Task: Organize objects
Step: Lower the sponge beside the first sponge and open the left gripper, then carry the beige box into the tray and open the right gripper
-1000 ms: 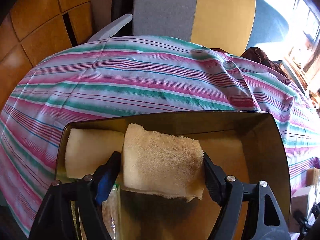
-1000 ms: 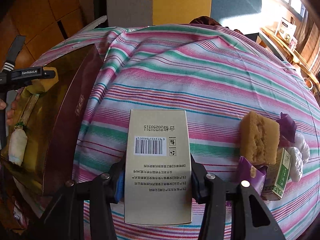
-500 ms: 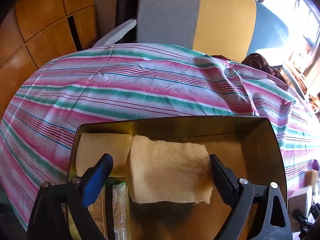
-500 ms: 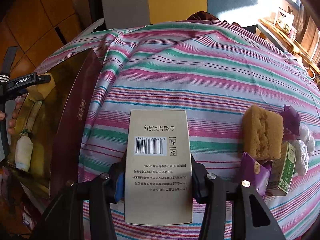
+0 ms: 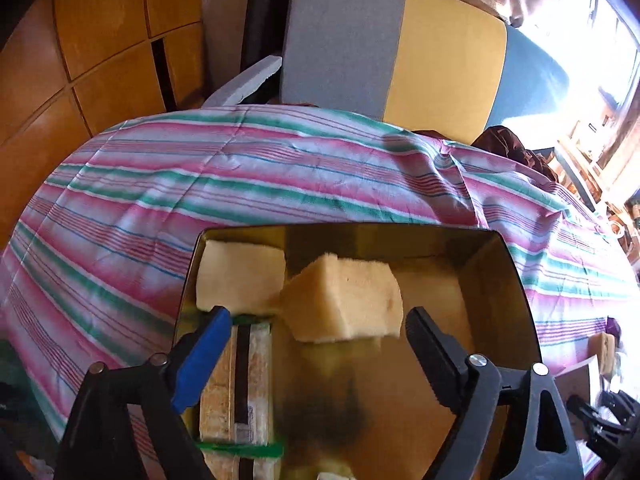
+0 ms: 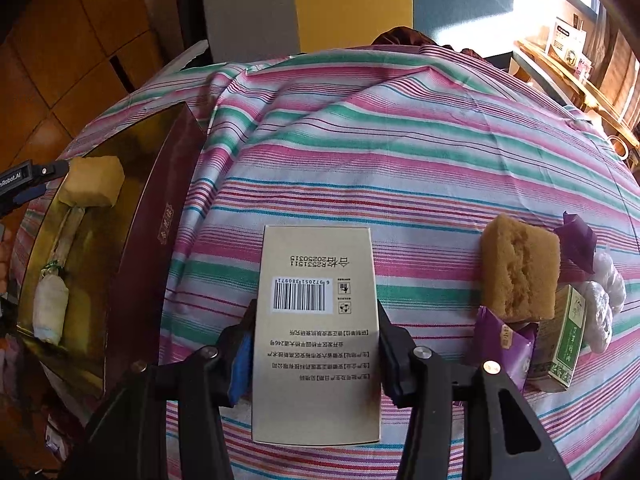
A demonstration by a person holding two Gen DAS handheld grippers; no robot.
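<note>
1. Sponge block point(image 5: 344, 300) lies inside the gold-lined box point(image 5: 492, 280), tilted against a paler block point(image 5: 240, 276) in the far left corner; your left gripper point(image 5: 312, 344) hangs over it with jaws spread and nothing between them; they have just been closing a little.
2. Beneath the blue pad sits a long wrapped packet point(image 5: 244, 384) with a green band; its near end is cut off by the frame edge.
3. Your right gripper point(image 6: 316, 344) pinches a beige carton point(image 6: 316, 332), barcode side up, above the striped tabletop point(image 6: 400, 168).
4. At the right lie another sponge block point(image 6: 518, 268), purple sachets point(image 6: 502, 344), a green-and-white carton point(image 6: 562, 340) and white wrapped pieces point(image 6: 604, 300); they overlap, so their edges are hard to make out.
</note>
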